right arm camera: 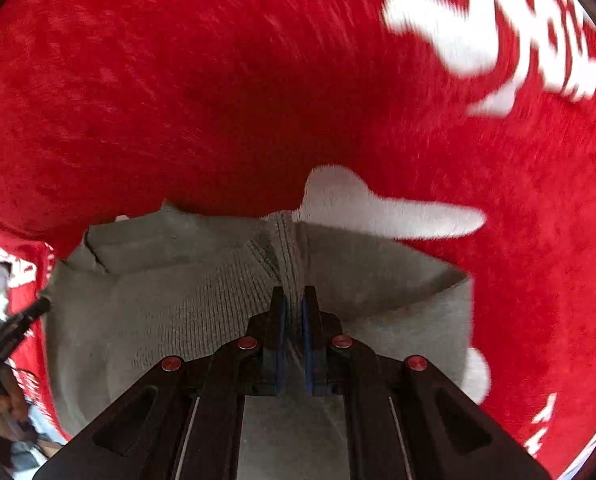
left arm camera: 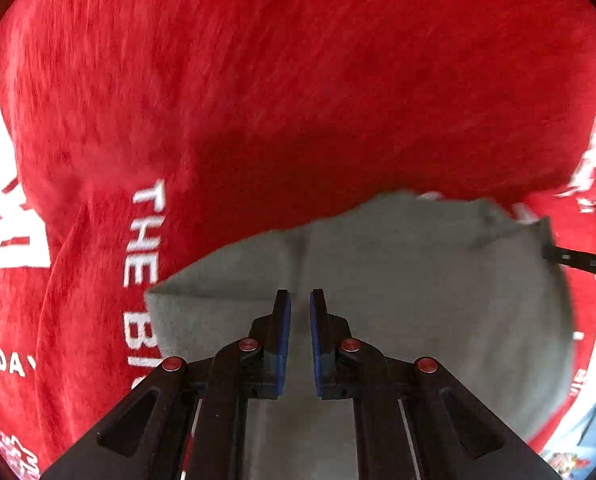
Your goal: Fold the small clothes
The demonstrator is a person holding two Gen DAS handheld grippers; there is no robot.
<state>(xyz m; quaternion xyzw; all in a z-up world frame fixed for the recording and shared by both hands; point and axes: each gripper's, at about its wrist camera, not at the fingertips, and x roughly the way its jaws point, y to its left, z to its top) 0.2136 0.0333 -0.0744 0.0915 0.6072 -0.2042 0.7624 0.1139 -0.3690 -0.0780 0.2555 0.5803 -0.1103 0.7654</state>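
The left tongs (left arm camera: 300,300) point steeply down, clamped on a grey garment (left arm camera: 398,280) that spreads ahead and right of them over the red cloth (left arm camera: 298,80). The right tongs (right arm camera: 294,300) pinch its ribbed fold, also pointing steeply down.

I cannot tell what sort of place this is. My view fills with a red printed cloth (left arm camera: 298,60). White lettering (left arm camera: 144,236) runs across it.

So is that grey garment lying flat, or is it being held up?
Held up. Each hand-held gripper pinches its top edge: the right on a ribbed seam, the left on plain cloth. The grey garment hangs bunched above the red cloth.
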